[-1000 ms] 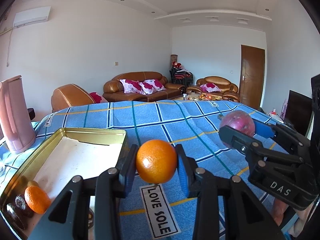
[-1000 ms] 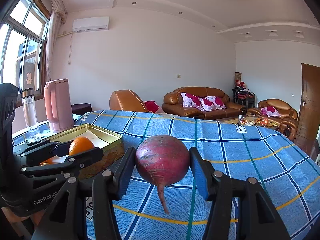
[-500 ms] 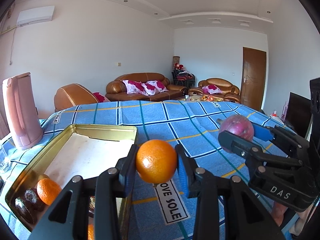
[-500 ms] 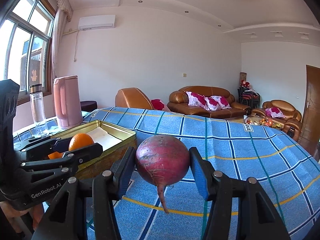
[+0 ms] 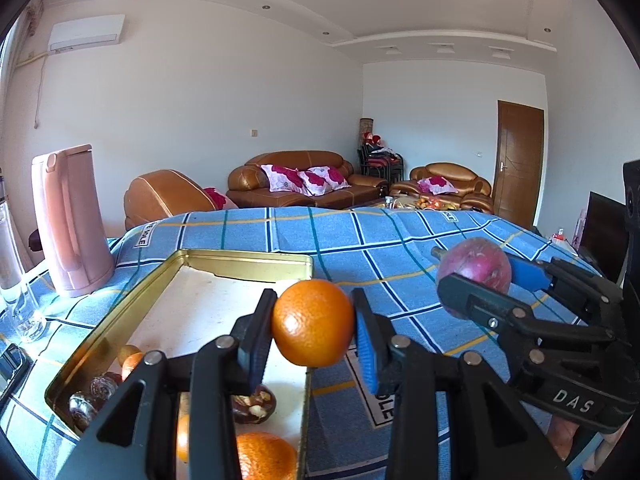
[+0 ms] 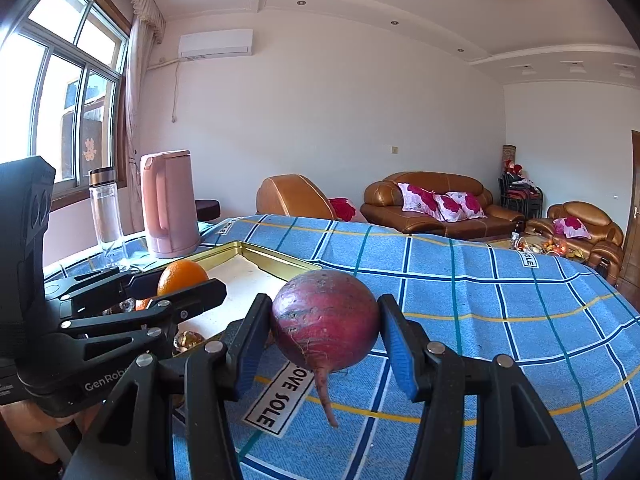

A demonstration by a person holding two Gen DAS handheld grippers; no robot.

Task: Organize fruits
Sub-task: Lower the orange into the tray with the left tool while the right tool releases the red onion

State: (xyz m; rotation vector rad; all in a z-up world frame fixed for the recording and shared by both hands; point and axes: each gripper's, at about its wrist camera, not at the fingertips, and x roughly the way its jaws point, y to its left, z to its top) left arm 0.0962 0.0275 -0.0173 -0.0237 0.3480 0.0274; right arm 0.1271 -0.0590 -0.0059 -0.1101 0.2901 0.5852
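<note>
Your left hand-held gripper [image 5: 314, 326] – pinching orange [image 5: 313, 322] above gold tin [image 5: 248, 266] | your right hand-held gripper [image 6: 326, 330] – pinching beet [image 6: 326, 326] over the blue-checked counter [image 6: 500, 292] | oranges, wrapped sweets in tin.

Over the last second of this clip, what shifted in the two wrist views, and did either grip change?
Both tongs have carried their loads sideways toward the gold rectangular tin tray: it and the pink kettle slid rightward in both views, and the round orange now hangs over the tray's right edge. Unchanged: left tongs clamp the orange, right tongs clamp the purple-red beetroot; nothing released.
</note>
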